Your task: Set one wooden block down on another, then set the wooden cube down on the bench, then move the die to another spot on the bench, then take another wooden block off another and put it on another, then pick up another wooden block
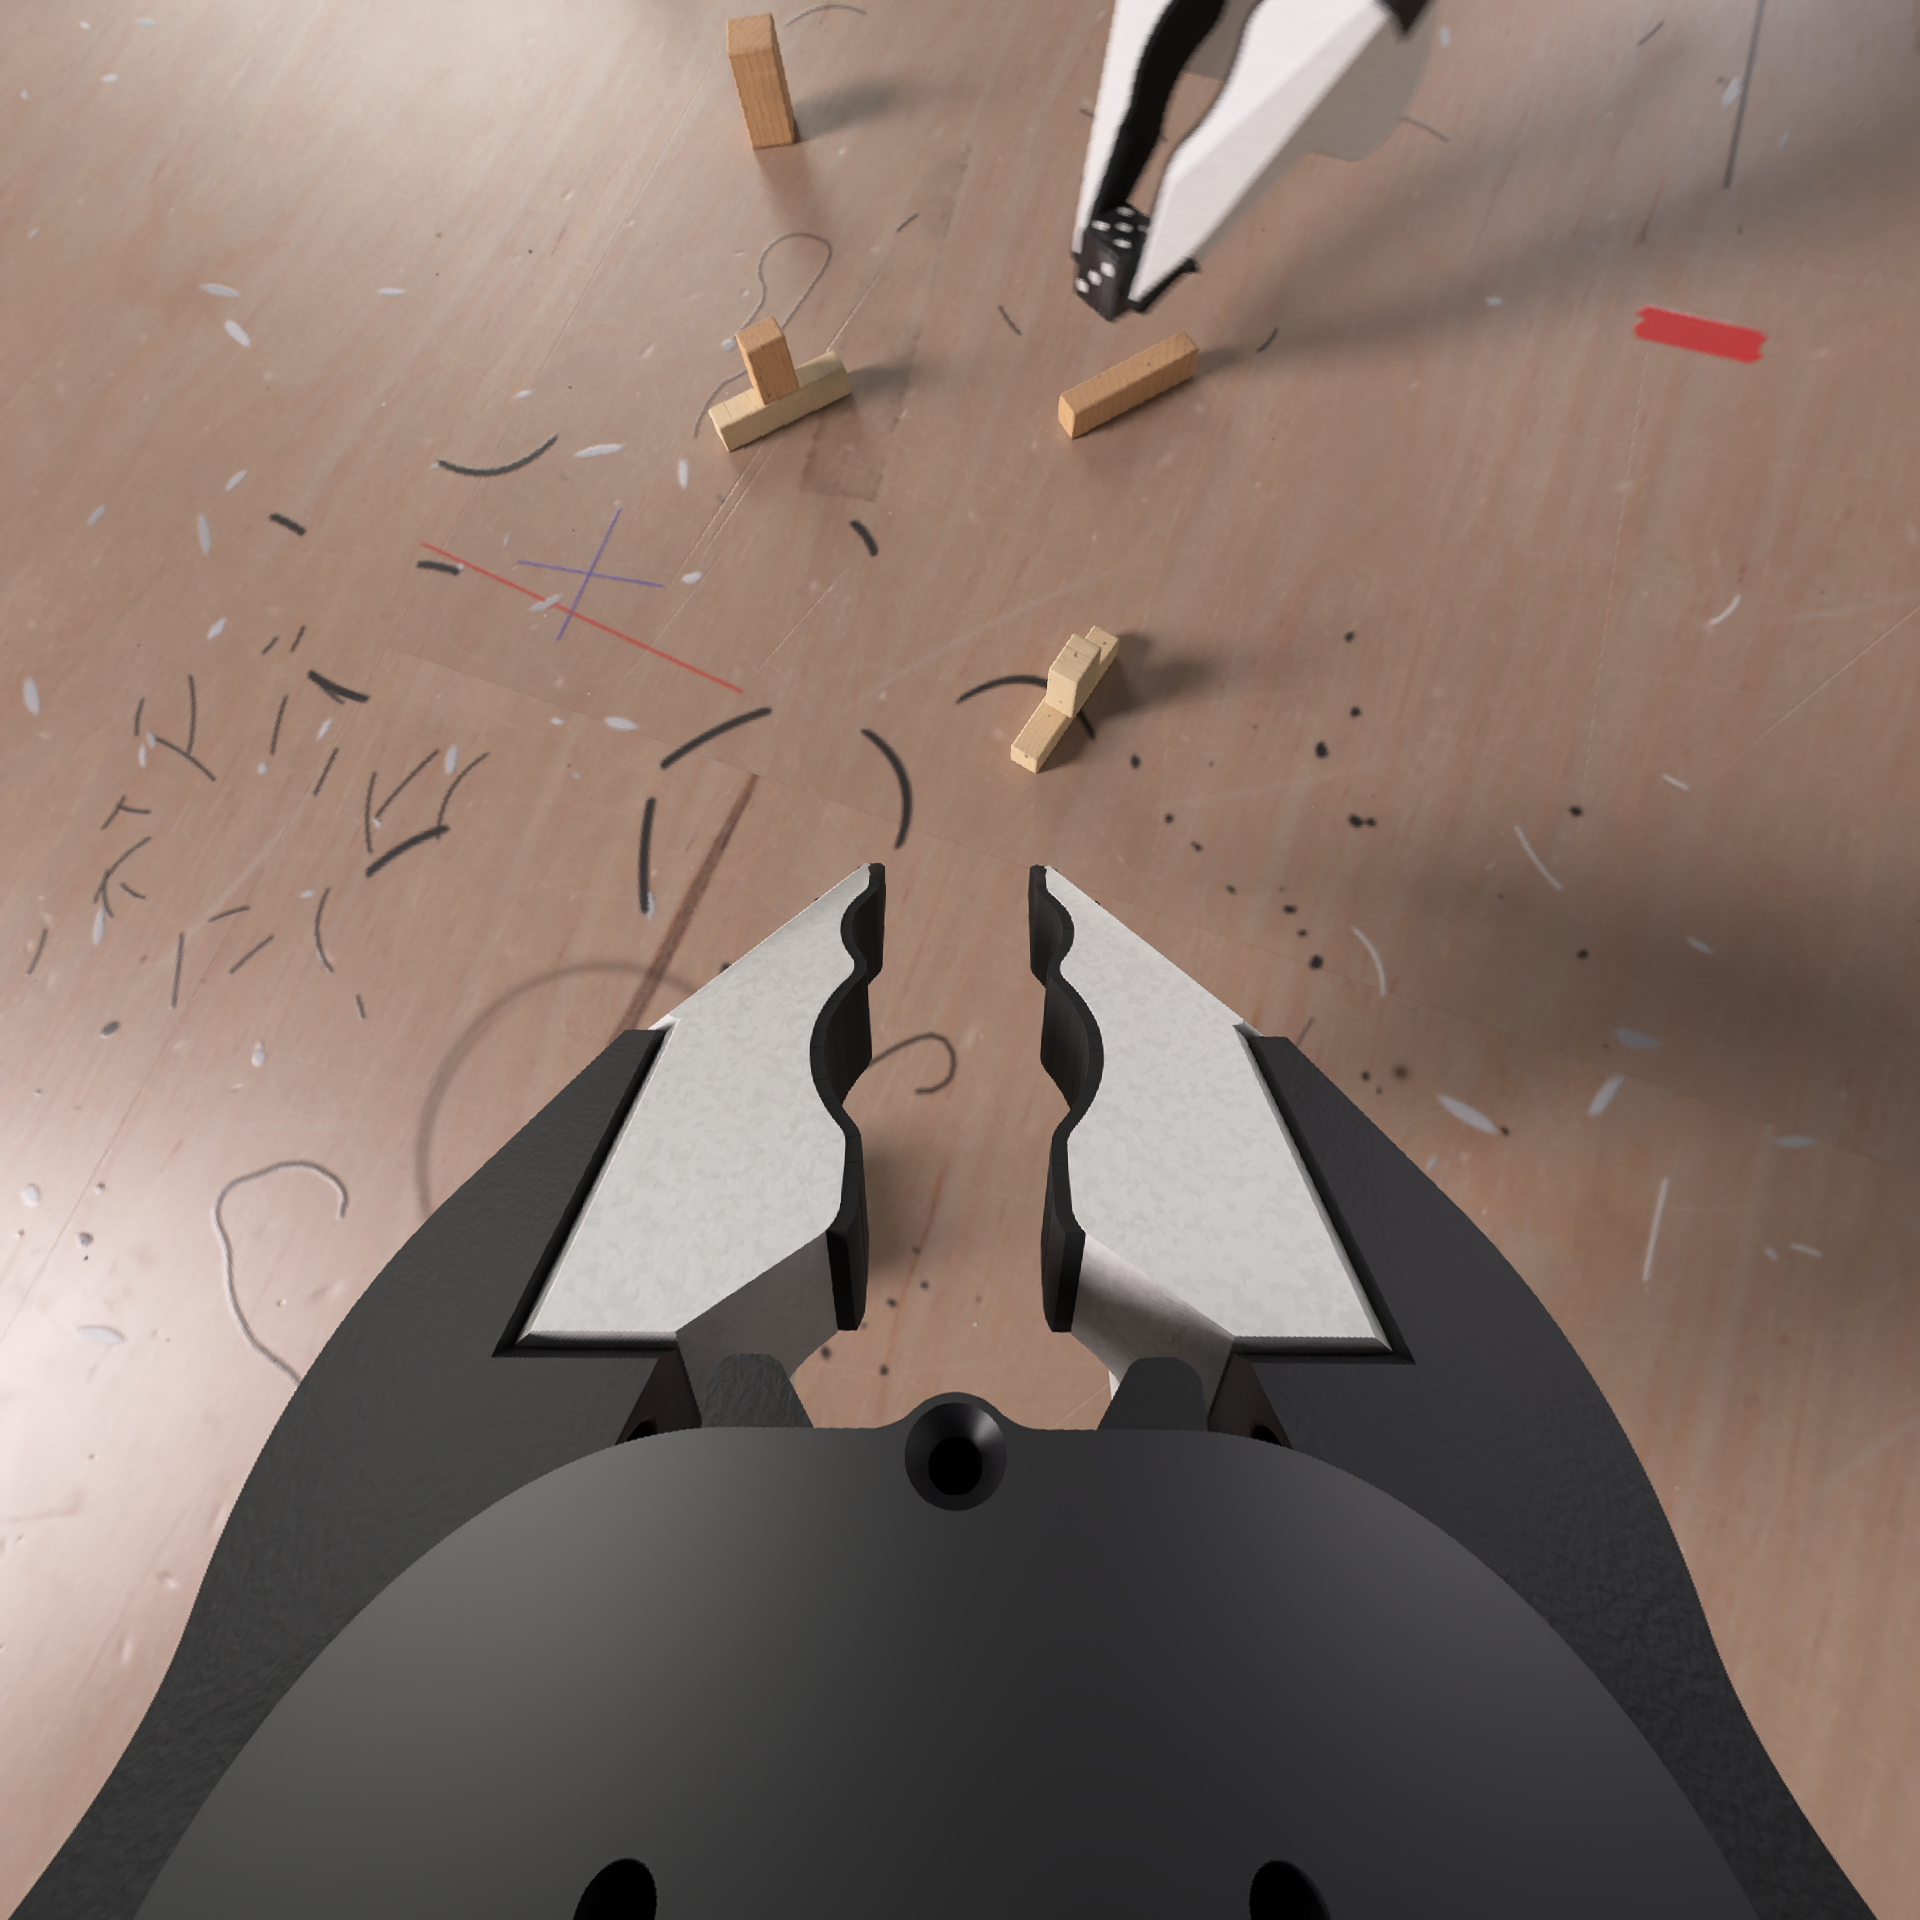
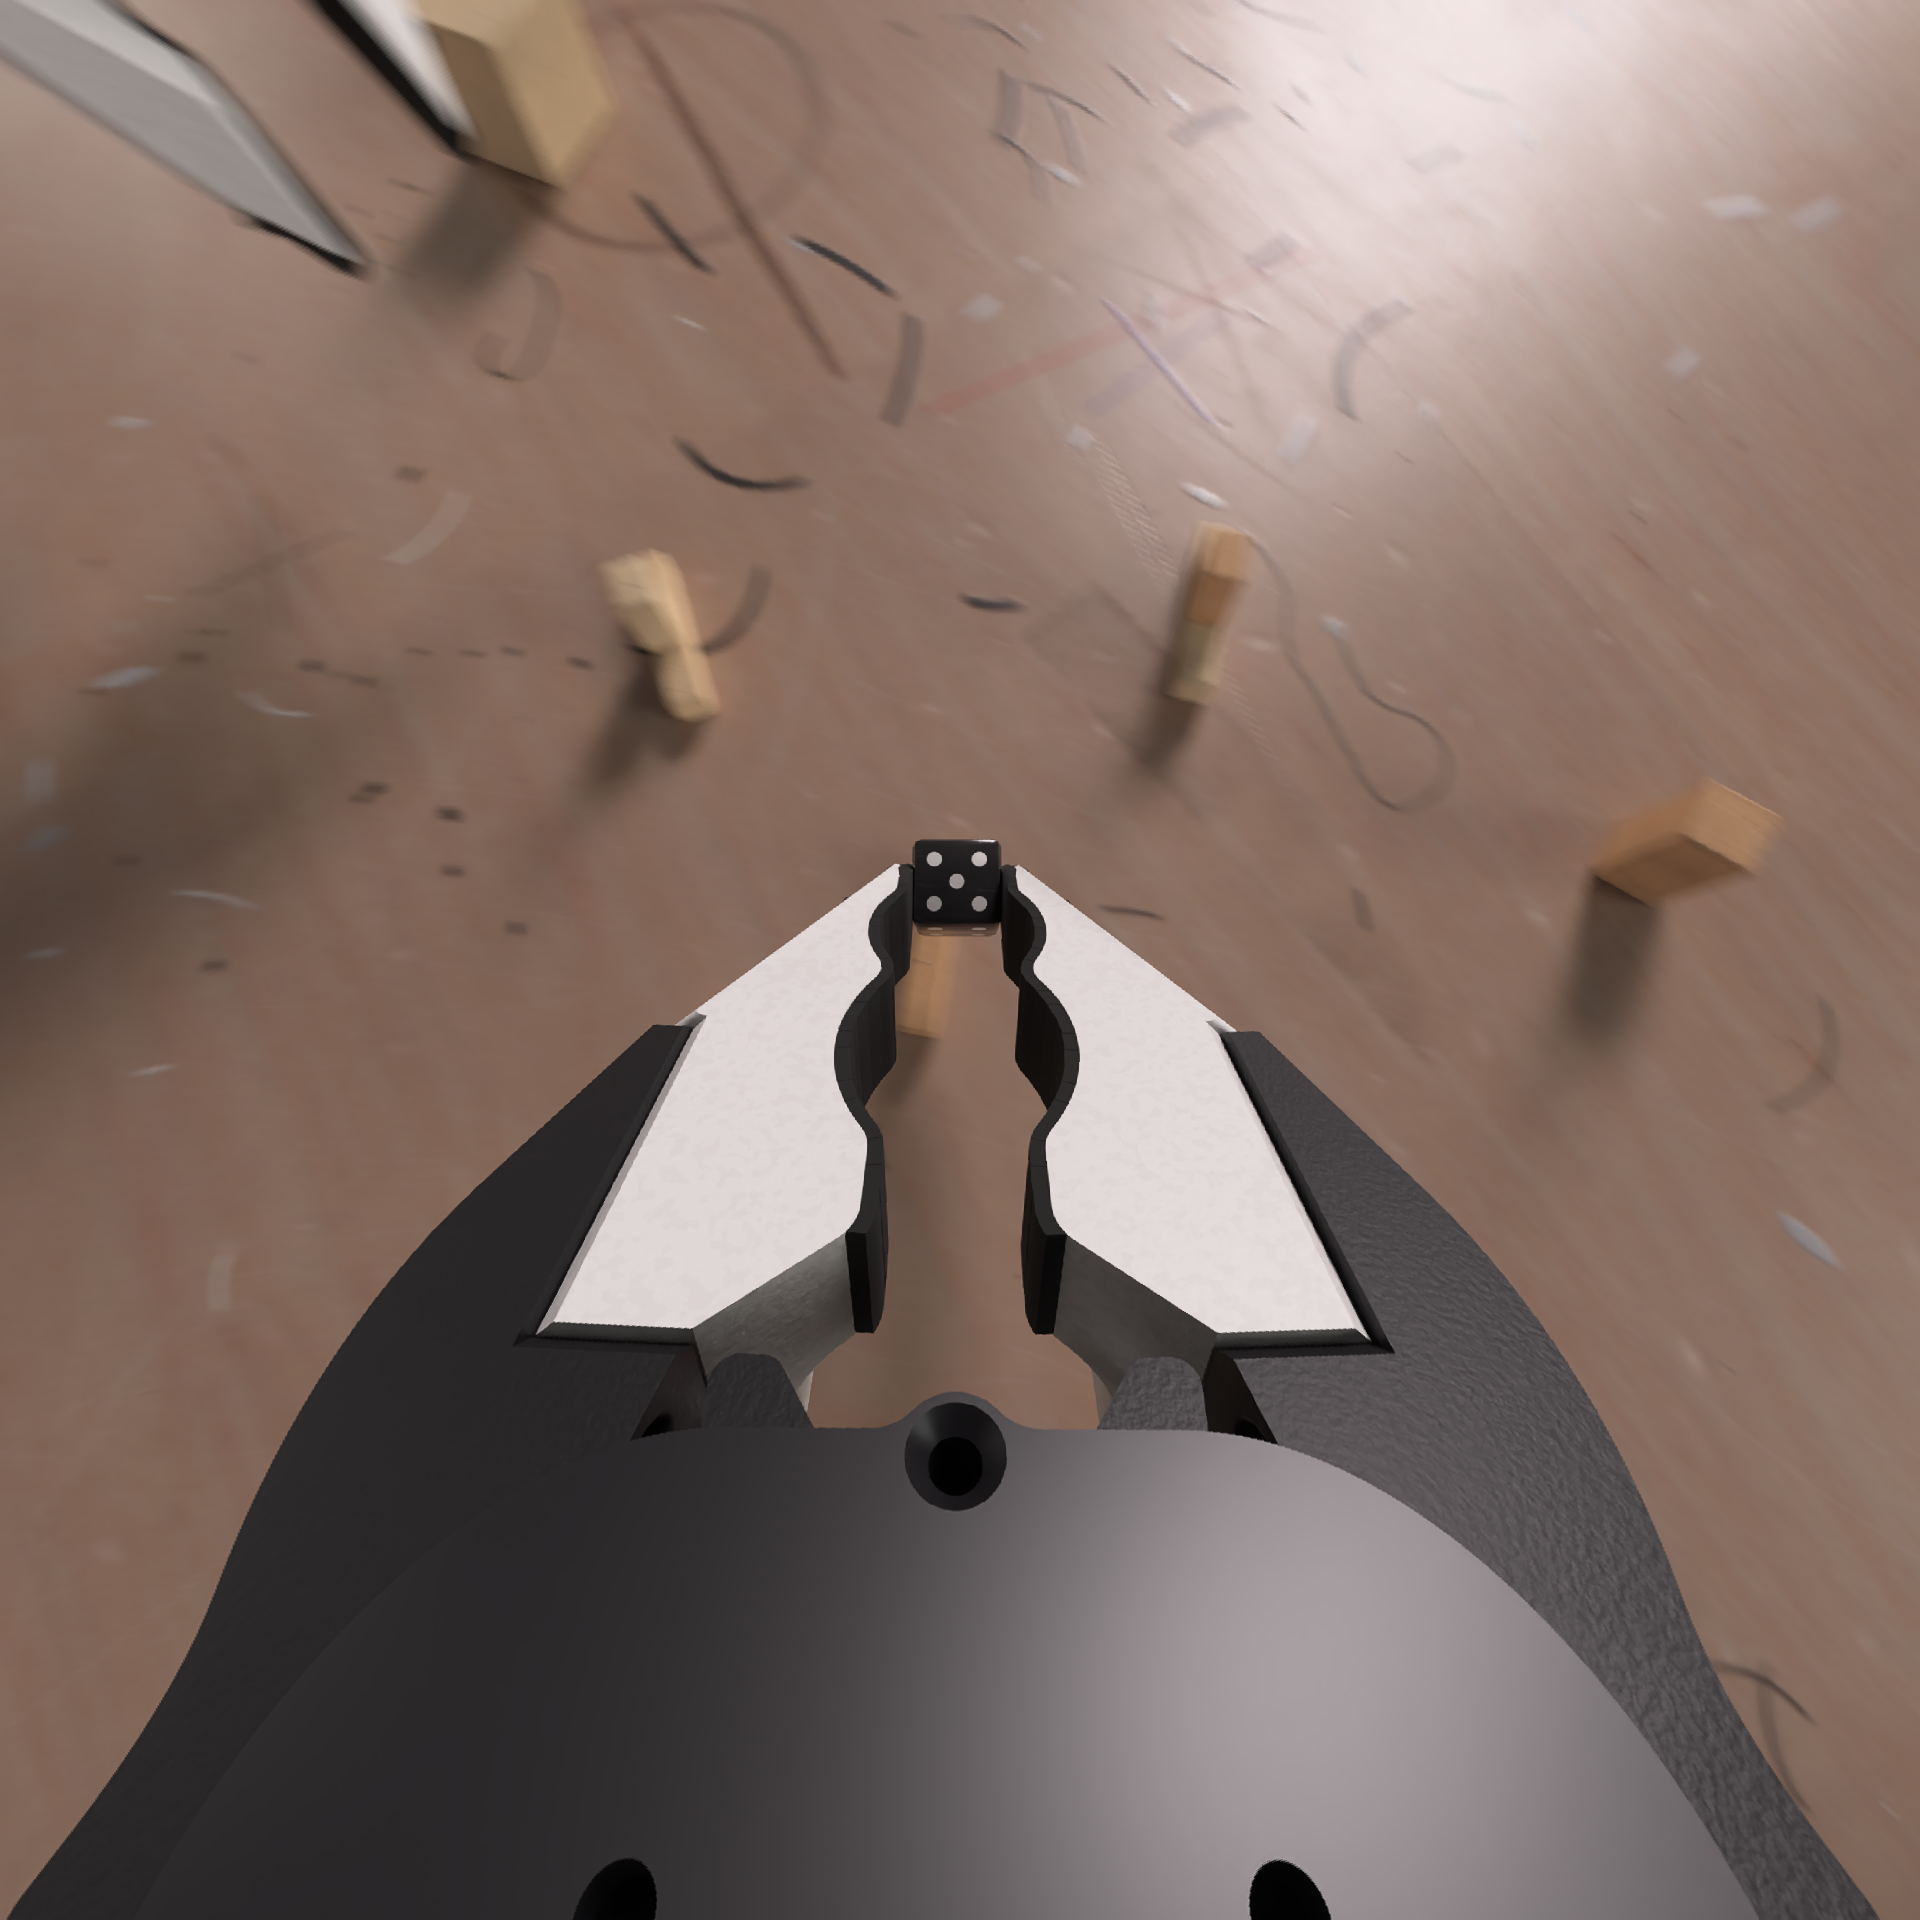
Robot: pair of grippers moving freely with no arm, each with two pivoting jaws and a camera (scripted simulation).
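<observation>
Left wrist view: my left gripper (image 1: 957,883) hangs with fingers spread and empty over the bench (image 1: 1455,644); far ahead the right gripper (image 1: 1127,286) carries the die (image 1: 1114,262) clear of the surface.

Right wrist view: fingers pinch the die (image 2: 956,881) at the very tips. I judge it light, rigid, slick; flat opposite faces suit the grip.

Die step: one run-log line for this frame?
step: move die | right hand-held gripper: shut on die, lifted above bench | left hand-held gripper: open, empty
</observation>
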